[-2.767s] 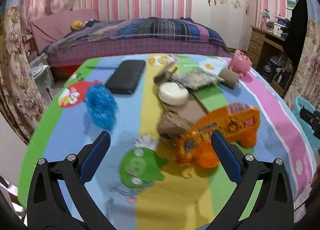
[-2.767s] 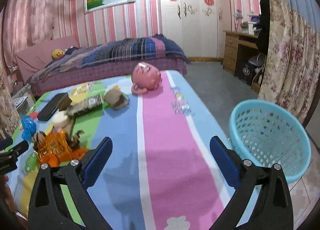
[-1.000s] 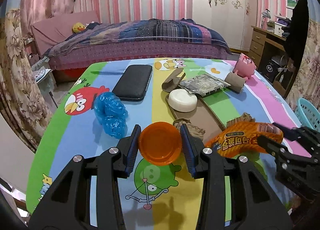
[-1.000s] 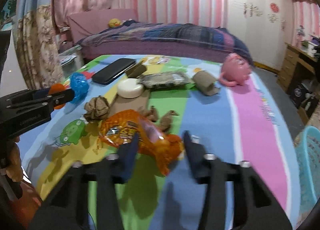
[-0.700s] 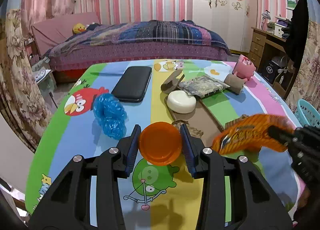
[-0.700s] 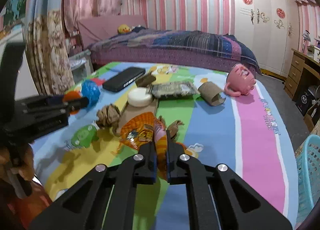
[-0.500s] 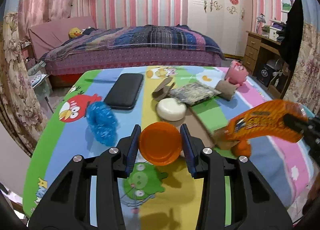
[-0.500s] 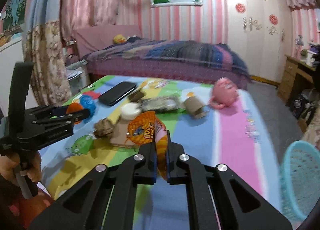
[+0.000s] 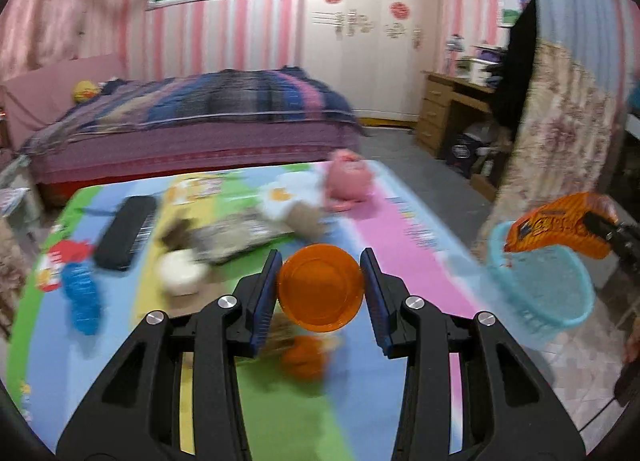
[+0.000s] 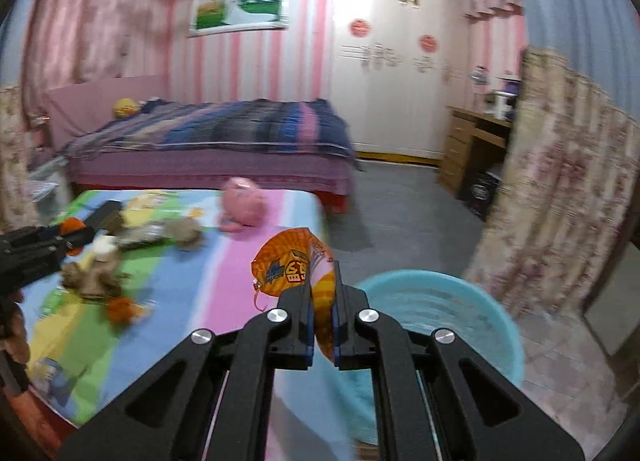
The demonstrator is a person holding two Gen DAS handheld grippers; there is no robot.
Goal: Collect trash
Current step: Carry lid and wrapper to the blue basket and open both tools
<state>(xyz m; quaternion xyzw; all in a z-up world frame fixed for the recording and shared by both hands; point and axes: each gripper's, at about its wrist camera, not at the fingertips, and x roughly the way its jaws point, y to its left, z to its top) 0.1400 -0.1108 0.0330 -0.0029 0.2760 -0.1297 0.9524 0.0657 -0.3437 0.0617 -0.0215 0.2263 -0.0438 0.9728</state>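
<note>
Pink-striped bedroom, bed behind a table (image 9: 400, 229) with a striped cartoon cloth; both frames motion-blurred. Left wrist view: left gripper (image 9: 321, 293) clamped on an orange plastic cup (image 9: 321, 293), both blue pads touching its sides, held above the table's near half. Behind it on the cloth: black case (image 9: 126, 232), blue crumpled bag (image 9: 82, 297), white round piece (image 9: 180, 275), pink toy (image 9: 349, 181), small orange scrap (image 9: 304, 355). Light blue basket (image 9: 548, 293) sits on the floor off the table's right edge, with the orange snack bag (image 9: 560, 231) hanging over its rim. Right wrist view: right gripper (image 10: 322, 315) pinched nearly closed on the snack bag (image 10: 294, 267), held at the table's corner just left of the basket (image 10: 452, 313).
</note>
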